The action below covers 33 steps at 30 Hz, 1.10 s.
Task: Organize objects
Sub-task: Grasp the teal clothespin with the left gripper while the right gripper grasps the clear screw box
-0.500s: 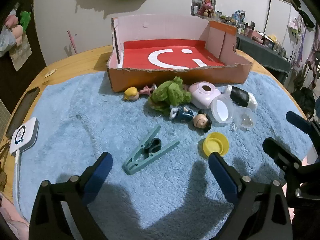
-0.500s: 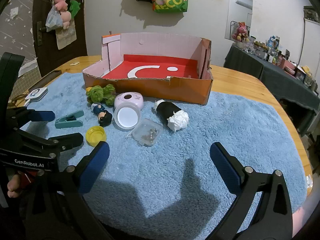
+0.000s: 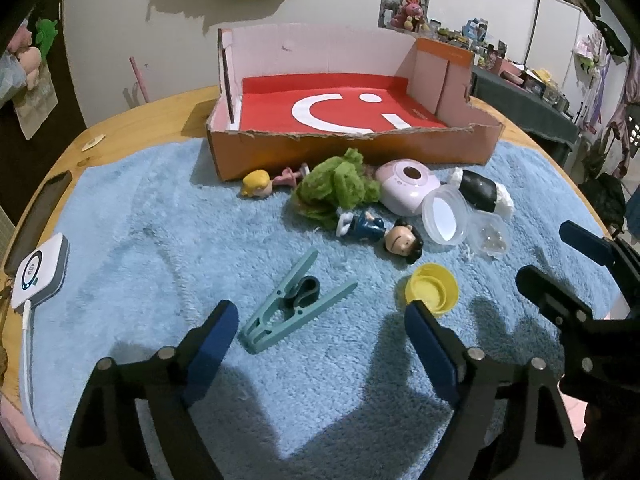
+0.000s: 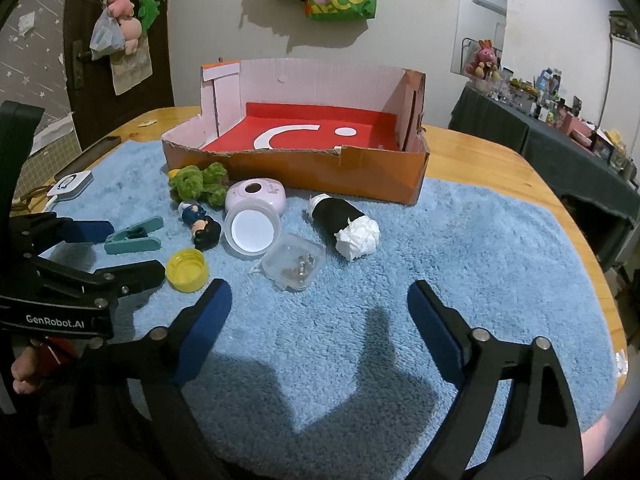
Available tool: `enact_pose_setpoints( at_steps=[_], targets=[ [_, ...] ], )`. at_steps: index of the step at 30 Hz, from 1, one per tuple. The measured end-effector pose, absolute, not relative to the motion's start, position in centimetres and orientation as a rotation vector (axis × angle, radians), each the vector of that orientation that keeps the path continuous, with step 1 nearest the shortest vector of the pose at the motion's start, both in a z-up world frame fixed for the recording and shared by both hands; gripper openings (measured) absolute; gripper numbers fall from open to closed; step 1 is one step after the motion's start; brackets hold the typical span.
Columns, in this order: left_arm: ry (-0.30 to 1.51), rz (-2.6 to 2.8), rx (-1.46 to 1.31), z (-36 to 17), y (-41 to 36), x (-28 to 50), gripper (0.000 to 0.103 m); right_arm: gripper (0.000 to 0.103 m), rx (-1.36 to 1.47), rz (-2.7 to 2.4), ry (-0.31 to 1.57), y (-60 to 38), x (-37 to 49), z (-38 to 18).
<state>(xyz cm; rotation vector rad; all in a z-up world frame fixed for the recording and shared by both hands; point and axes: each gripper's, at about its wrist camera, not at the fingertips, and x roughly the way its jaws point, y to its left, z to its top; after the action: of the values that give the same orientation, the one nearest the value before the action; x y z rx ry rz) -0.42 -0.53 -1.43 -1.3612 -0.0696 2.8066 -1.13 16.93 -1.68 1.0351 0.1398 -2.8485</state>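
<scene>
An open cardboard box (image 3: 352, 152) with a red floor stands at the back of the blue rug; it also shows in the right wrist view (image 4: 304, 168). In front of it lie a teal clothes peg (image 3: 296, 304), a yellow cap (image 3: 430, 289), a dark-haired doll (image 3: 380, 232), a green plush (image 3: 336, 192), a pink round case (image 3: 406, 188), a clear round lid (image 3: 444, 218), a small clear box (image 4: 294, 266) and a black-and-white roll (image 4: 346, 220). My left gripper (image 3: 320, 336) is open and empty just before the peg and cap. My right gripper (image 4: 320, 312) is open and empty near the clear box.
A blond doll (image 3: 256, 190) lies by the box's left corner. A white device with a cable (image 3: 38, 272) and a dark phone (image 3: 40, 208) lie at the rug's left edge. The wooden table (image 4: 500, 168) borders the rug. A cluttered side table (image 4: 560, 120) stands at far right.
Both grippers have edged slightly forward toward the objects. Nothing was taken hold of and no object moved.
</scene>
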Motion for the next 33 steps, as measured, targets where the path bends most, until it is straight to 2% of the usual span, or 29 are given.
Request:
enact_pose_setpoints(
  at_steps=[9,14,16,23,30,33],
  targets=[
    [-0.091,2.817,-1.363,-1.6,-1.0,-0.9,0.077,0.082,1.041,-2.846,0.147,17.0,-1.5,-1.8],
    [-0.083,2.819,-1.364,-1.6,-1.2,-1.1,0.074,0.067,1.063,-2.822,0.126,17.1,-2.3,-2.1],
    [-0.082,2.819,-1.364,-1.6,-1.2,-1.1,0.073,0.064,1.075,-2.804,0.119,17.1,-2.7,-2.4],
    [-0.075,2.834,-1.363,-1.5,-1.6,-1.5,0.062,0.059,1.094,-2.77,0.111,16.4,-3.6,-3.0],
    [-0.076,2.837,-1.36,-1.4,-1.8,-1.9,0.059,0.055,1.107,-2.756,0.092,16.3,-4.4,-3.2],
    [-0.076,2.845,-1.358,-1.4,-2.1,-2.0,0.052,0.053,1.113,-2.744,0.086,16.1,-4.7,-3.4]
  ],
)
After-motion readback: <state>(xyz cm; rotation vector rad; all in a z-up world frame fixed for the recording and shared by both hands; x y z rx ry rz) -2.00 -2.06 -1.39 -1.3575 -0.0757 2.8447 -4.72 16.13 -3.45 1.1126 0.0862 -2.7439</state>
